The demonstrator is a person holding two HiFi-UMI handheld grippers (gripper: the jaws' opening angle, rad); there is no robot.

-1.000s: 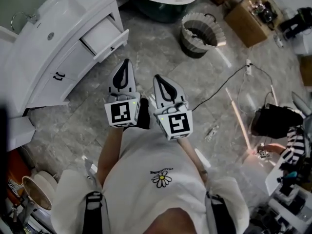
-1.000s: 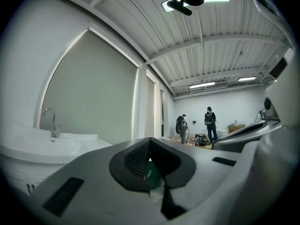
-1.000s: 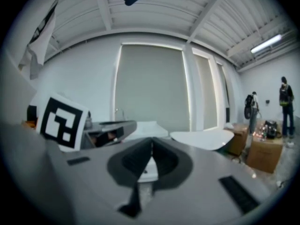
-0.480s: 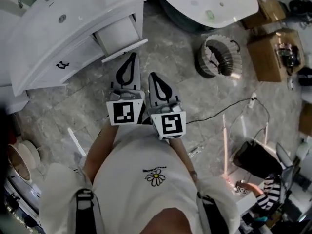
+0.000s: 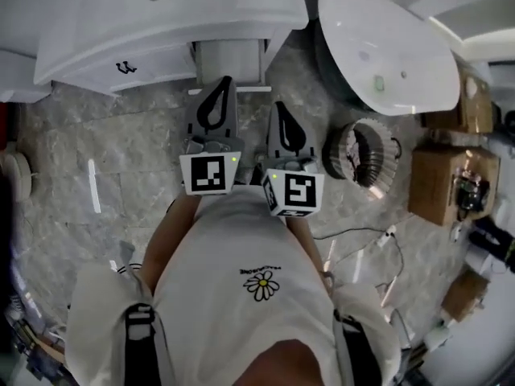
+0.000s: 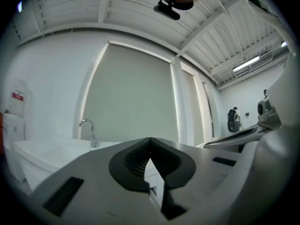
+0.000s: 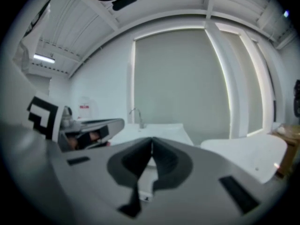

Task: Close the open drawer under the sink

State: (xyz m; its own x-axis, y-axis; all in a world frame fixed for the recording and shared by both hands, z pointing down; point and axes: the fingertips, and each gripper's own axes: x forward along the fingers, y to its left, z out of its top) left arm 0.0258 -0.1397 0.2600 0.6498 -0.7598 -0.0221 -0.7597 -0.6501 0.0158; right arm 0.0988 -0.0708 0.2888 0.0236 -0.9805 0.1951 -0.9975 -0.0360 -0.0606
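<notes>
The open drawer (image 5: 229,59) stands pulled out of the sink cabinet (image 5: 121,34), toward its right end. The left gripper (image 5: 224,83), jaws together and empty, is held before the cabinet at the drawer front; contact undetermined. The right gripper (image 5: 279,107), jaws together and empty, sits beside it, slightly farther from the cabinet.

The right gripper (image 7: 151,143) was seen with its jaws brought together and nothing held. A white sink (image 7: 157,129) with a faucet (image 7: 136,116) was shown straight ahead, the left gripper (image 7: 89,129) to its left, and a white basin (image 7: 246,151) to its right.
</notes>
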